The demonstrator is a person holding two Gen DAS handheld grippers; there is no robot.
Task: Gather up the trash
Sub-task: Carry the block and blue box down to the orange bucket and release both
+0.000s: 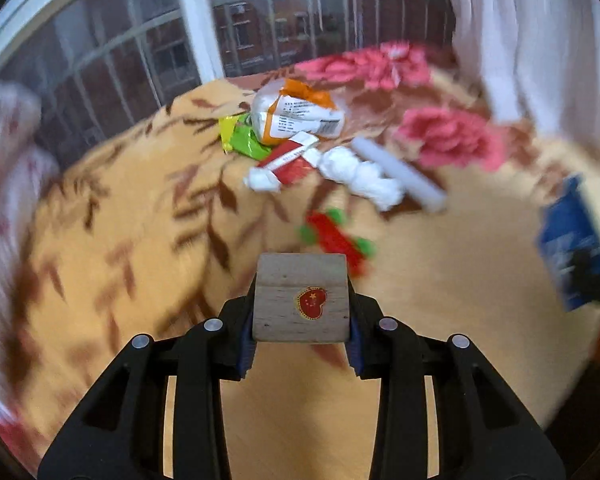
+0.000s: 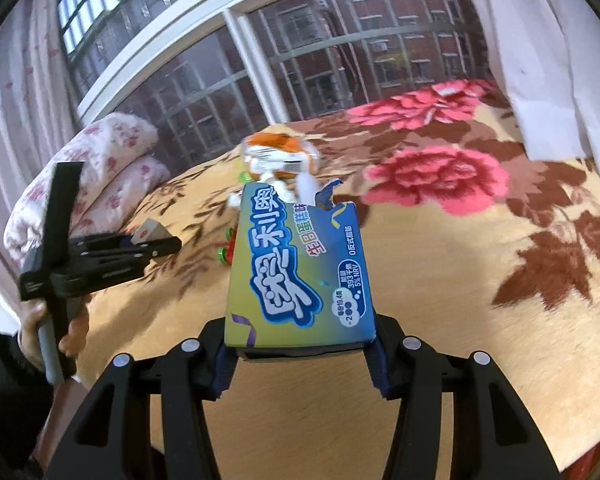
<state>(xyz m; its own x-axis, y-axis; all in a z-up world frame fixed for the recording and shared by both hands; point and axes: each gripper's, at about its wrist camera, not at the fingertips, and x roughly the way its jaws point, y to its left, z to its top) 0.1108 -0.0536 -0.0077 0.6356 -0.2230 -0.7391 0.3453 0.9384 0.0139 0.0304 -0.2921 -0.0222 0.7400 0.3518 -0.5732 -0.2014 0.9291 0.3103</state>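
While my left gripper (image 1: 302, 334) squeezes a wooden block (image 1: 301, 298) with a red heart sticker between its pads, my right gripper (image 2: 300, 354) pinches a blue snack box (image 2: 300, 268) by its bottom end. Both sets of fingers are partly closed, tight on what they hold. Past the block, a red and green wrapper (image 1: 336, 240) lies on the flowery blanket (image 1: 120, 220). Farther off sits a small pile: white crumpled tissues (image 1: 360, 176), a white stick (image 1: 400, 172), a red and white packet (image 1: 288, 160), a green wrapper (image 1: 244, 142) and an orange and white bag (image 1: 296, 114). Behind the bed is a big window (image 2: 300, 60).
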